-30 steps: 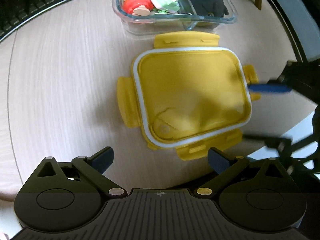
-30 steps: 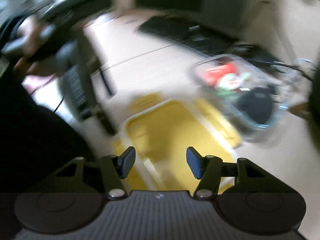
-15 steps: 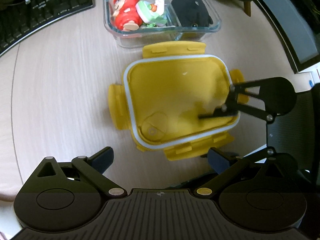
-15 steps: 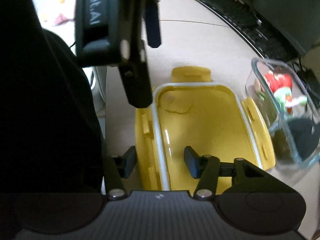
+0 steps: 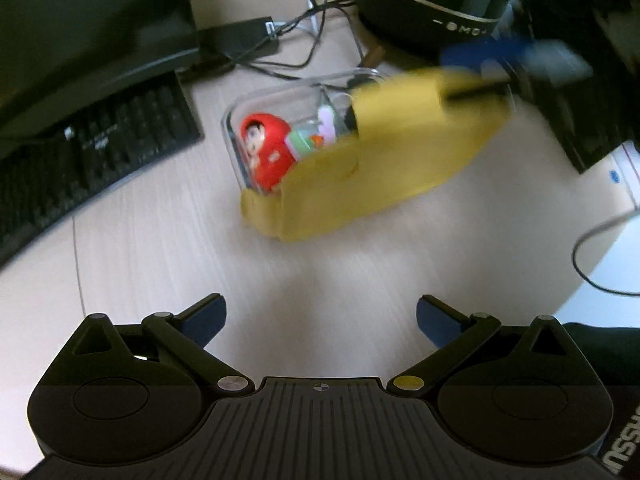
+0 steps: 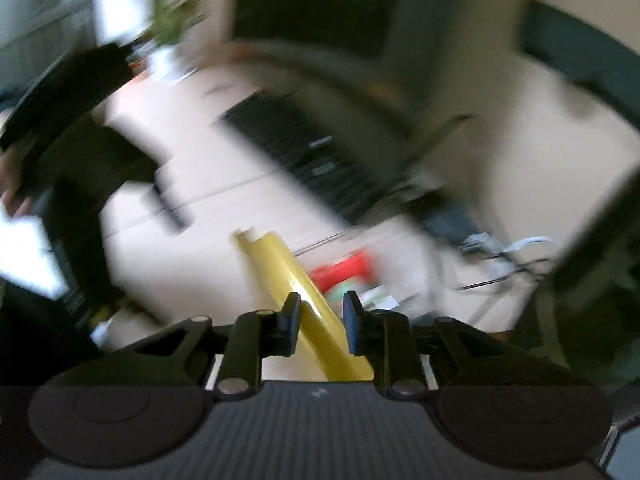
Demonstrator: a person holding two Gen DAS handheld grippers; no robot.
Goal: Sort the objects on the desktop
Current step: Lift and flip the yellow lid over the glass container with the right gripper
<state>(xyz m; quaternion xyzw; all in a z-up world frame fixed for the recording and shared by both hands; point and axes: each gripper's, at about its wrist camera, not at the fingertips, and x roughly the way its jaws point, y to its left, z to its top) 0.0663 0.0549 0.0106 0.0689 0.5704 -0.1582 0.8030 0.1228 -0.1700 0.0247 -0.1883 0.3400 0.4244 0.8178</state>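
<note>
The yellow lid hangs tilted above the desk, in front of the glass container and over its right side. My right gripper has the lid's edge between its pads, and its jaws are closing on it. The same gripper shows as a blurred blue shape at the lid's far corner. A red toy figure and a green one lie in the container; the right compartment is hidden by the lid. My left gripper is open over bare desk with nothing between its fingers.
A black keyboard lies at the left under a monitor. Cables and a round black device sit behind the container. The desk's curved edge runs at the right, with a loose cable over it.
The yellow lid lay flat on the desk and now is lifted and tilted by the container. The right jaws narrowed onto its edge. The left gripper rose and drew back.
</note>
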